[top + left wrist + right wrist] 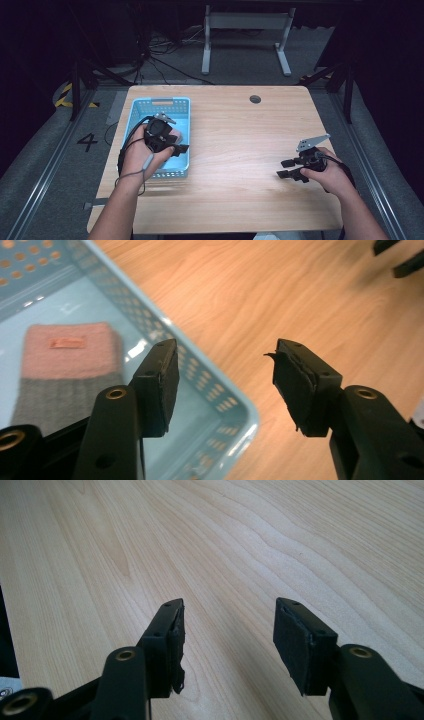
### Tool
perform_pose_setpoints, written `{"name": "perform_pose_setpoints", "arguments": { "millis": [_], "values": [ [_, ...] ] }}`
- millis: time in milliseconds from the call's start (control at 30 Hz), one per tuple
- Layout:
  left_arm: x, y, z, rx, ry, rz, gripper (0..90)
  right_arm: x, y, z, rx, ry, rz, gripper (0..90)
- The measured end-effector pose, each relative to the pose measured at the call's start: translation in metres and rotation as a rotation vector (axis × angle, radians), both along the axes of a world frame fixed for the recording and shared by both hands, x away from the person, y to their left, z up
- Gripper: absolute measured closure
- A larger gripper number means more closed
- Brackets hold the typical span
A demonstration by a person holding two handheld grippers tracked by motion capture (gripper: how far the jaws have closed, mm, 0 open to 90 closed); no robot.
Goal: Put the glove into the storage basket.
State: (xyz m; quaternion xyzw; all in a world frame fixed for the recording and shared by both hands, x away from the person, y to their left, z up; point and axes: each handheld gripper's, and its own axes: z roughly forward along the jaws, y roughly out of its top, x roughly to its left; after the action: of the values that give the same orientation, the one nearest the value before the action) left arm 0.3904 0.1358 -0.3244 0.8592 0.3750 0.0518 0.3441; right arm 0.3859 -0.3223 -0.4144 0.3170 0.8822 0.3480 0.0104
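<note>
We hold the left gripper [225, 385] jaws apart over the basket [220, 402] rim, beside the sock [67, 367]. Right gripper [227, 645] idles, jaws apart, above the desk [250, 540]. Next, probably: lower onto the sock.

One blue basket [136, 116], one pink-and-grey knitted item [65, 371] inside it, one wooden table [240, 145], two grippers

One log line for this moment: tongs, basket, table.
left tongs: open, over basket rim | right tongs: open, over bare table | basket: pink-and-grey knit item inside
</note>
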Motion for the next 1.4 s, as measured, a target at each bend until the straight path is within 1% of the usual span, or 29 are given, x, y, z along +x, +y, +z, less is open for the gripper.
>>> {"name": "perform_pose_setpoints", "arguments": {
  "millis": [33, 100, 167, 267, 300, 333, 433, 533, 600, 700, 767, 833, 933, 967, 1033, 1067, 1100, 1133, 1167, 1233, 1267, 1300, 1333, 1367, 1400],
  "values": [
    [-0.003, -0.003, -0.001, 0.002, 0.001, -0.015, 44.3, 0.000, 0.000, 0.000, 0.000, 0.000, -0.003, 47.1],
    [-0.008, -0.009, -0.004, -0.013, 0.001, -0.039, 44.1, 0.000, -0.002, -0.001, -0.001, 0.000, -0.003, 47.0],
    [-0.013, -0.015, -0.007, -0.009, 0.003, -0.064, 44.1, -0.001, -0.003, -0.001, 0.002, 0.003, -0.010, 47.0],
    [-0.020, -0.024, -0.011, 0.009, -0.011, -0.092, 43.6, -0.001, -0.004, -0.001, 0.002, 0.003, -0.011, 47.0],
    [-0.022, -0.027, -0.013, 0.003, -0.010, -0.104, 43.6, -0.001, -0.004, -0.002, 0.003, 0.002, -0.012, 46.9],
    [-0.023, -0.030, -0.016, -0.011, -0.002, -0.119, 43.5, -0.001, -0.005, -0.001, 0.004, 0.001, -0.013, 46.9],
    [-0.028, -0.038, -0.026, -0.017, 0.002, -0.154, 43.4, -0.001, -0.006, -0.002, 0.006, 0.005, -0.013, 46.9],
    [-0.030, -0.047, -0.034, 0.002, 0.017, -0.187, 43.2, -0.001, -0.007, -0.003, 0.003, 0.005, -0.013, 46.9],
    [-0.031, -0.051, -0.038, 0.002, 0.017, -0.191, 42.5, 0.000, -0.007, -0.003, 0.004, 0.005, -0.014, 46.9],
    [-0.033, -0.056, -0.046, -0.006, -0.005, -0.206, 40.4, 0.000, -0.008, -0.004, 0.007, 0.007, -0.014, 46.8],
    [-0.035, -0.060, -0.052, -0.009, 0.001, -0.209, 39.0, 0.000, -0.008, -0.005, 0.006, 0.007, -0.016, 46.8],
    [-0.036, -0.064, -0.059, -0.007, -0.001, -0.214, 38.1, 0.000, -0.008, -0.006, 0.003, 0.008, -0.015, 46.8],
    [-0.040, -0.070, -0.068, 0.002, 0.008, -0.226, 37.4, 0.000, -0.008, -0.008, 0.000, 0.008, -0.020, 46.8],
    [-0.042, -0.072, -0.071, 0.003, 0.001, -0.229, 37.2, 0.000, -0.008, -0.008, -0.003, 0.006, -0.021, 46.8],
    [-0.046, -0.073, -0.077, -0.005, -0.041, -0.234, 37.3, 0.000, -0.009, -0.009, -0.010, 0.001, -0.024, 47.0],
    [-0.048, -0.073, -0.080, -0.013, -0.055, -0.233, 37.3, -0.001, -0.009, -0.010, -0.014, 0.001, -0.027, 47.1],
    [-0.051, -0.074, -0.083, -0.022, -0.059, -0.227, 37.0, -0.001, -0.009, -0.011, -0.016, 0.003, -0.029, 47.2],
    [-0.053, -0.075, -0.086, -0.020, -0.071, -0.226, 37.0, 0.000, -0.009, -0.012, -0.020, 0.004, -0.032, 47.5],
    [-0.054, -0.075, -0.089, -0.016, -0.085, -0.222, 37.0, -0.001, -0.009, -0.013, -0.027, 0.006, -0.036, 47.8],
    [-0.055, -0.076, -0.095, -0.002, -0.087, -0.222, 36.3, -0.001, -0.008, -0.015, -0.036, 0.004, -0.037, 48.2],
    [-0.055, -0.077, -0.098, -0.002, -0.076, -0.223, 36.3, -0.001, -0.007, -0.015, -0.035, 0.003, -0.036, 48.2],
    [-0.054, -0.077, -0.100, 0.009, -0.061, -0.227, 36.0, -0.001, -0.007, -0.015, -0.035, 0.005, -0.035, 48.3],
    [-0.054, -0.079, -0.103, 0.026, -0.054, -0.222, 35.7, -0.001, -0.006, -0.016, -0.036, 0.003, -0.037, 48.3],
    [-0.054, -0.080, -0.105, 0.059, -0.060, -0.221, 35.2, -0.001, -0.005, -0.017, -0.038, 0.004, -0.036, 48.4],
    [-0.054, -0.081, -0.106, 0.083, -0.050, -0.221, 35.1, -0.001, -0.004, -0.017, -0.040, 0.006, -0.032, 48.3]
  ]
}}
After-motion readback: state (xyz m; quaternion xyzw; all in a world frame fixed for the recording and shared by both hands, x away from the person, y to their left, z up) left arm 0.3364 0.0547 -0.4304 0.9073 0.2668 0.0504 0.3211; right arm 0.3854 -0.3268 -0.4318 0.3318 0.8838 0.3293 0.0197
